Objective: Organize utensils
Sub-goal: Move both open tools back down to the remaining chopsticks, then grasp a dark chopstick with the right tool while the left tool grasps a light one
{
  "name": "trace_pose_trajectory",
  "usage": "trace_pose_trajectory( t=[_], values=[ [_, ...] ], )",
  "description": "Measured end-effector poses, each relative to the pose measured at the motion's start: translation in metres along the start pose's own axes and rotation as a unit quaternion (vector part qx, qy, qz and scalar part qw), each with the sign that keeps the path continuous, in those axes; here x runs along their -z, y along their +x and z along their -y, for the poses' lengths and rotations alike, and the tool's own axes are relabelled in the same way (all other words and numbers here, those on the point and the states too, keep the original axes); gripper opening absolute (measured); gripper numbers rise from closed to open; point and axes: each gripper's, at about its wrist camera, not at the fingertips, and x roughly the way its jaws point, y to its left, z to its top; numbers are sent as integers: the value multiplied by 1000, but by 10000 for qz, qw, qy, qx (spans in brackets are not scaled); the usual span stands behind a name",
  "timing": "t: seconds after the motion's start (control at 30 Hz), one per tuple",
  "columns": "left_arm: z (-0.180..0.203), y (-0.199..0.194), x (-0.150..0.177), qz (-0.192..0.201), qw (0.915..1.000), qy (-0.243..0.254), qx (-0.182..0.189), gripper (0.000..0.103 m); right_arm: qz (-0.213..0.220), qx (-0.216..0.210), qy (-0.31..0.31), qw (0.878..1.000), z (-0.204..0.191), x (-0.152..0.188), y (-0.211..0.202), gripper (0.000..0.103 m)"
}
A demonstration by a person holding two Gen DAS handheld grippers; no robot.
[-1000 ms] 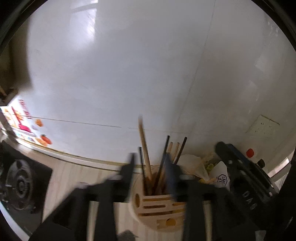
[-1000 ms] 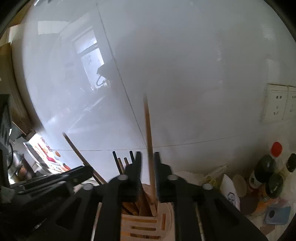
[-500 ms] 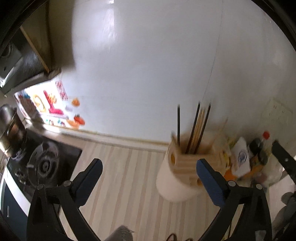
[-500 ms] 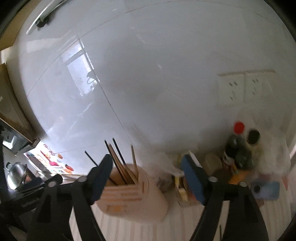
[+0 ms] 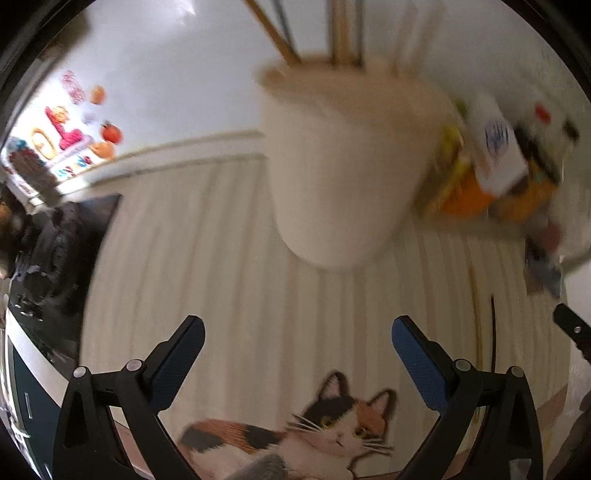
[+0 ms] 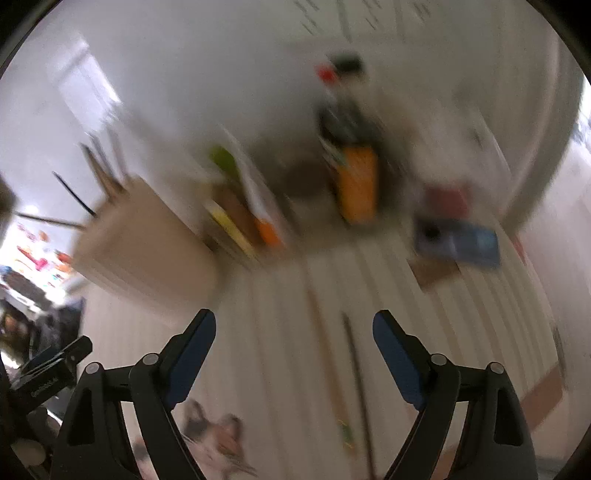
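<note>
A beige utensil holder (image 5: 343, 166) stands on the striped mat, with several chopsticks (image 5: 343, 33) sticking up from it. It also shows blurred in the right wrist view (image 6: 147, 251). My left gripper (image 5: 297, 347) is open and empty, low over the mat in front of the holder. My right gripper (image 6: 294, 336) is open and empty. Loose chopsticks (image 6: 354, 373) lie on the mat between and beyond its fingers; they also show in the left wrist view (image 5: 485, 332).
A cat picture (image 5: 325, 424) is printed on the mat's near edge. A stove (image 5: 55, 251) sits to the left. Bottles and packets (image 5: 498, 162) crowd the wall to the right of the holder. A blue flat object (image 6: 461, 240) lies at the right.
Both grippers let go of chopsticks over the holder, opened wide, then dropped and pulled back toward the mat. Both views are now motion-blurred.
</note>
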Motion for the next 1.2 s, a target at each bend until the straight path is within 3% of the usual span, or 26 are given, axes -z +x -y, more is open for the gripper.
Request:
trace_pose_trajectory(
  t=[0.2, 0.5, 0.7, 0.93, 1.07, 1.2],
  values=[
    [52, 42, 24, -572, 9972, 475, 16, 103, -946, 374, 69, 9948, 48, 31, 53, 59],
    [102, 89, 43, -1161, 9893, 885, -67, 103, -1696, 437, -174, 9844, 64, 63, 105, 39],
    [135, 95, 42, -1307, 9860, 1038, 47, 103, -1856, 542, -362, 9805, 71, 80, 118, 5],
    [193, 87, 28, -1192, 9848, 1204, 370, 102, -1855, 987, 99, 9776, 125, 85, 114, 5],
    [227, 87, 23, -1236, 9814, 1351, 572, 88, -1858, 1163, 291, 9752, 156, 85, 112, 5],
    [254, 90, 21, -1209, 9792, 1533, 551, 76, -1888, 1286, 456, 9725, 183, 88, 113, 5]
  ],
)
